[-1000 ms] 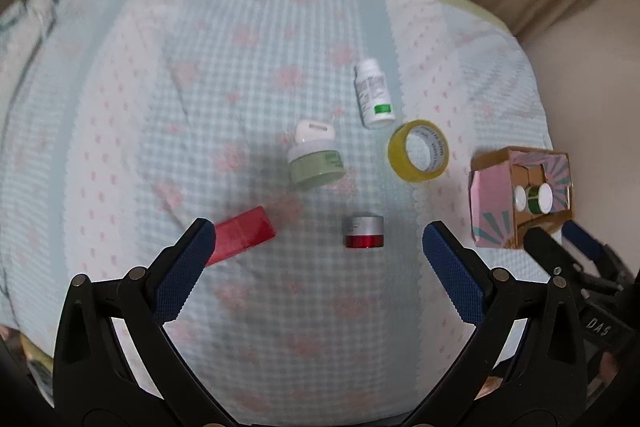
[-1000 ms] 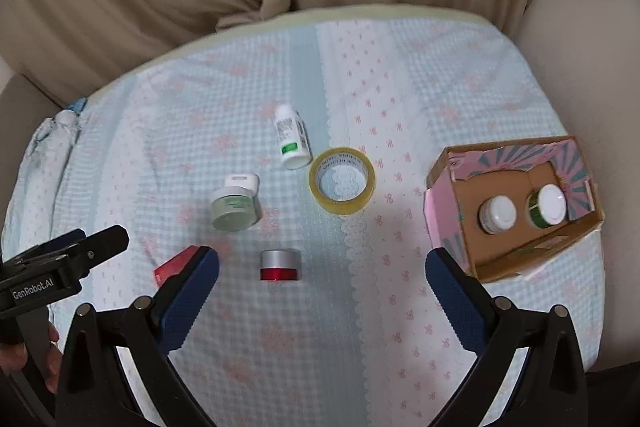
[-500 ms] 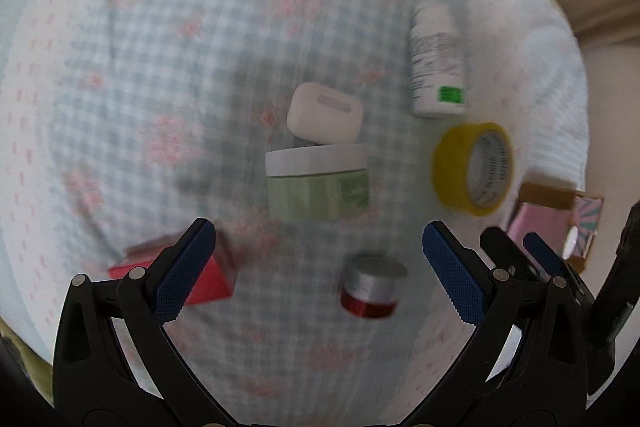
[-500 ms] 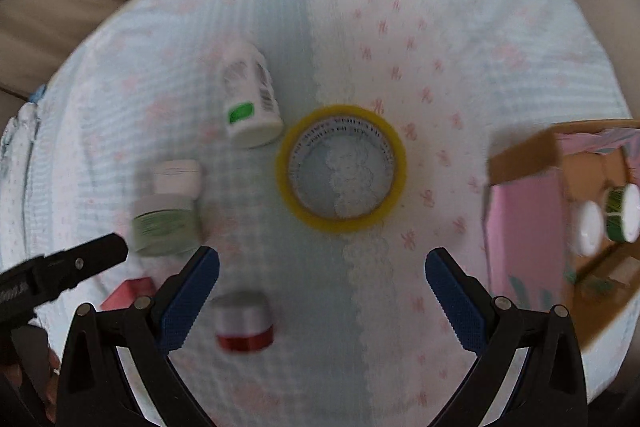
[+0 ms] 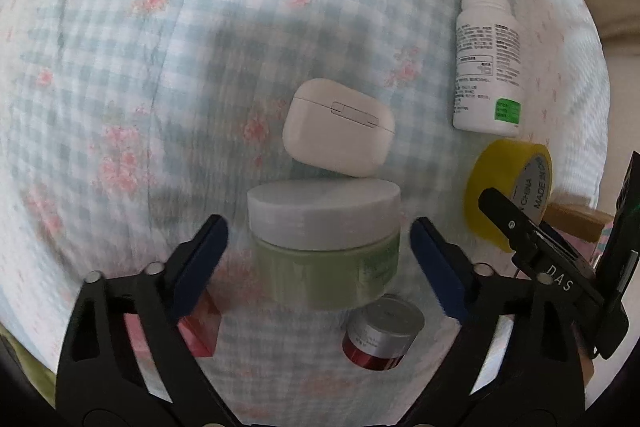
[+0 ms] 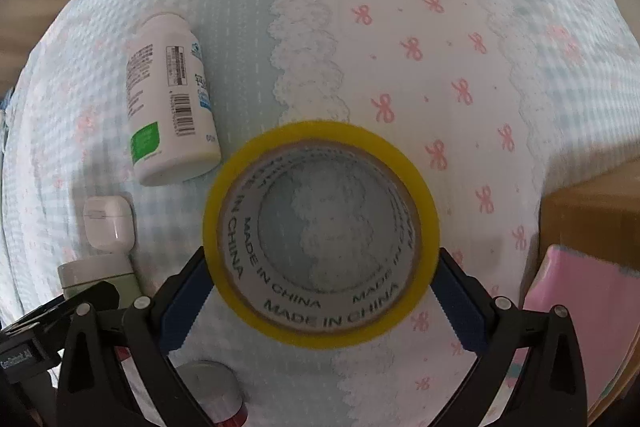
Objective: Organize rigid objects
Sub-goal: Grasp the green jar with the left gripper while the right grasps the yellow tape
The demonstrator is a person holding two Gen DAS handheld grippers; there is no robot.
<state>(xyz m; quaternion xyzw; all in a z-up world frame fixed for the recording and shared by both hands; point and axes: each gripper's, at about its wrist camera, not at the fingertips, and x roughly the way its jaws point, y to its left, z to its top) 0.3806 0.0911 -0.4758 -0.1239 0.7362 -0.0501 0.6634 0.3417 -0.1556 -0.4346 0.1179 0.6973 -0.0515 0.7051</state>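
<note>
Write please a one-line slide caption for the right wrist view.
Open right claw straddling the yellow tape roll on the cloth, not yet gripping.

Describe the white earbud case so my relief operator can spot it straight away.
Start at the checked floral bedspread, then find the green cream jar between the left gripper's open fingers. The earbud case lies just beyond that jar's white lid, seemingly touching it. Unlike the label-covered white pill bottle lying nearby, it is a plain, rounded white pebble with a small hinge plate.

Patterned bedspread (image 5: 168,39) — jars, bottle, tape.
</note>
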